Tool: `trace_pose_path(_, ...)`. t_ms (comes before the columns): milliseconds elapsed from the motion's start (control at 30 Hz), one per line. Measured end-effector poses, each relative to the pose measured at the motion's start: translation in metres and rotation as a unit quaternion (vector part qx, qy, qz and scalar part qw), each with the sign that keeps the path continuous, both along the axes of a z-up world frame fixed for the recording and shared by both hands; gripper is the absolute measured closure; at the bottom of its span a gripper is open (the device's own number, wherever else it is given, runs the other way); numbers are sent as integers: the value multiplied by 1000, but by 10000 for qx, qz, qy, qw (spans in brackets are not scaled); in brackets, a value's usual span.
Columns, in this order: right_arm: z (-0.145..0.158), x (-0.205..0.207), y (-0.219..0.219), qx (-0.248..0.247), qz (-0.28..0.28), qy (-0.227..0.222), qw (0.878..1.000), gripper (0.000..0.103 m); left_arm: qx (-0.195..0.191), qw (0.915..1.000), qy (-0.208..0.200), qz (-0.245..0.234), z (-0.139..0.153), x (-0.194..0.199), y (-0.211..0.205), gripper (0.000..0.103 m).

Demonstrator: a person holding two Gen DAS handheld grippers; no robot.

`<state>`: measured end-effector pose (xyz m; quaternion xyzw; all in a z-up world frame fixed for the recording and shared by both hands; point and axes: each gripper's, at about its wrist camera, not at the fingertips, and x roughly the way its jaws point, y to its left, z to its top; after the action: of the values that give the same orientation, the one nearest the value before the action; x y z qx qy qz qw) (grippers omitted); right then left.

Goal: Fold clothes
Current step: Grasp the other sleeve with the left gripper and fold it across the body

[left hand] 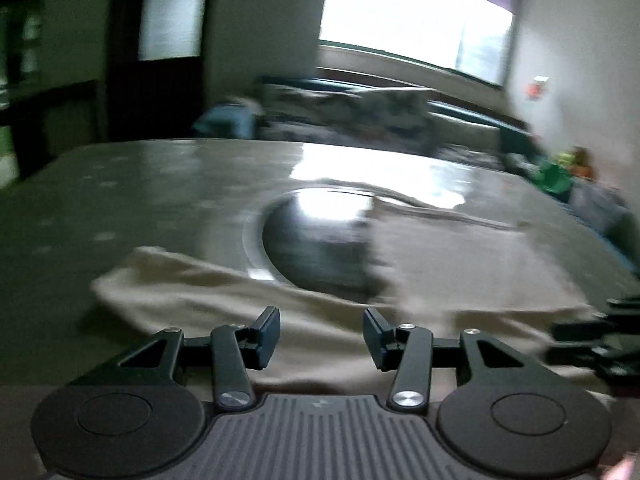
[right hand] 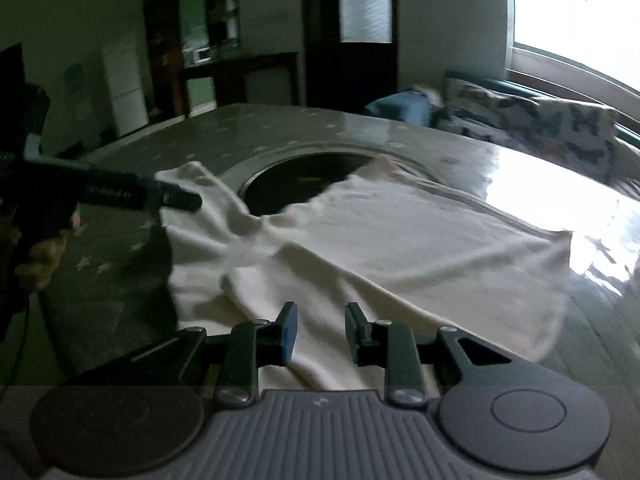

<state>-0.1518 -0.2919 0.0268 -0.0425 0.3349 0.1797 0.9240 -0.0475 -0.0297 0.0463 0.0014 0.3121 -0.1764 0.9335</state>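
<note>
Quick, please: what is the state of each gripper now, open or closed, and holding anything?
Left gripper: open, holding nothing, above the cream garment.
Right gripper: open, holding nothing, above the same garment.

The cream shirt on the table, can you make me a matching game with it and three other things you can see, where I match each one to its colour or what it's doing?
Things:
1. shirt
2. round plate in the table
3. right gripper
4. cushion

Colour or state:
a. open, holding nothing
b. cream, lying crumpled
c. patterned, behind the table
d. black, partly covered by cloth

Pairs: 1-b, 2-d, 3-a, 4-c
</note>
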Motion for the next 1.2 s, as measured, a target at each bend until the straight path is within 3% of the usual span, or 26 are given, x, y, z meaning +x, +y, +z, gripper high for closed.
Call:
trace_pose_path(200, -13, 12, 30, -168, 464, 197, 9986, 77, 58, 9944, 112, 1051, -9, 23, 45, 47)
trace_pose_path(333, -14, 6, 34, -282, 533, 155, 9981, 72, 60, 9880, 200, 1531, -17, 34, 66, 42)
trace_pose_path(500, -2, -5, 24, -125, 433, 49, 9990, 71, -64, 9804, 286, 1949, -22, 48, 84, 39)
trace_pose_path(733, 0, -14, 8, -37, 174, 79, 9998, 70, -224, 9768, 413, 2090, -23, 68, 90, 42)
trace_pose_path(833, 0, -18, 0, 11, 36, 90, 10000, 70, -163, 9765, 418, 2106, -21, 71, 87, 54)
trace_pose_path(900, 1, -21, -5, 69, -62, 74, 9999, 70, -148, 9757, 409, 2149, -22, 75, 88, 78)
trace_pose_path(967, 2, -24, -11, 129, -172, 56, 9998, 69, -224, 9748, 449, 2172, -22, 78, 90, 90)
trace_pose_path(1100, 3, -30, -25, 226, -423, 28, 9988, 69, -679, 9766, 390, 2002, -9, 72, 91, 96)
trace_pose_path(1200, 4, -35, -35, 315, -619, -6, 9976, 69, -847, 9826, 171, 1645, 12, 58, 76, 96)
